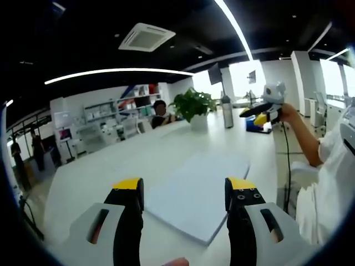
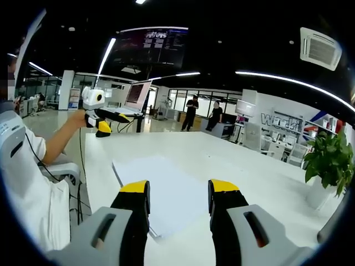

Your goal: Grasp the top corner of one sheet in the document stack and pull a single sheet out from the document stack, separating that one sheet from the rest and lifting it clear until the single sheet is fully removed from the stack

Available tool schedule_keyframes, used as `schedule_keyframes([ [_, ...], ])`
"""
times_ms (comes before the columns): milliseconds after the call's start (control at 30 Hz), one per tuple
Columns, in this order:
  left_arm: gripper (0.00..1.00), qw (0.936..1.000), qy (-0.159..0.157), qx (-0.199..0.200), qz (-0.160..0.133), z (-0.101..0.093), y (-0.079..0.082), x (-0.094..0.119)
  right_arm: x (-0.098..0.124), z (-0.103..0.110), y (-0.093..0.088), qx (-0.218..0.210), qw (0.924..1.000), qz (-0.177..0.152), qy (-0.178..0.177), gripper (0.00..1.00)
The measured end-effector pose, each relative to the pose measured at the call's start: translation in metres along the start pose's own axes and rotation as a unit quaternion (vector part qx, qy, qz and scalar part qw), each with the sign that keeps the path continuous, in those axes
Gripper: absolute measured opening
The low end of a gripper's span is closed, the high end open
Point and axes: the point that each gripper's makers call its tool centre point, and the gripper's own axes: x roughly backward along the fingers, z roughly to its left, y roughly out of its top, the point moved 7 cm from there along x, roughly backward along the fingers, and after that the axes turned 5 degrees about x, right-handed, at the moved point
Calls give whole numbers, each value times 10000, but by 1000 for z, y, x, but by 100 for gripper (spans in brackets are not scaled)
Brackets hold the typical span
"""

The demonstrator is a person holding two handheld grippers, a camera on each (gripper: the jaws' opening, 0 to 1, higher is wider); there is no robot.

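Left gripper (image 1: 183, 188): jaws stood wide apart with nothing between them, raised above the near edge of the document stack; it also appeared in the right gripper view (image 2: 102, 128), held up in a hand at the table's far side.
Right gripper (image 2: 176, 191): jaws stood wide apart and empty, above the near end of the stack; it also appeared in the left gripper view (image 1: 259, 117), held aloft in a hand (image 1: 287, 112), well apart from the paper.
Document stack (image 1: 194, 194): lay flat on the white table (image 1: 111, 166), sheets squared together; in the right gripper view (image 2: 161, 188) one corner pointed toward the left gripper.
Contact: neither gripper touched the paper.
Person: white sleeve (image 1: 333, 166) at the table edge, a cable (image 1: 287, 160) hanging below the raised hand.
Background: potted plant (image 1: 194, 108) and a tall bottle (image 1: 227, 111) stood on the far part of the table; two people (image 2: 204, 115) stood beyond the table.
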Motion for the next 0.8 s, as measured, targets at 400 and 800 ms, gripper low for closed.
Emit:
schedule_keyframes([
  [400,59,10000,-64,-14,-9,-2,1,-3,0,1,0,1,10000,6,-4,42],
  [800,59,9999,-87,-56,4,-2,3,-5,-2,0,0,5,10000,16,-2,42],
])
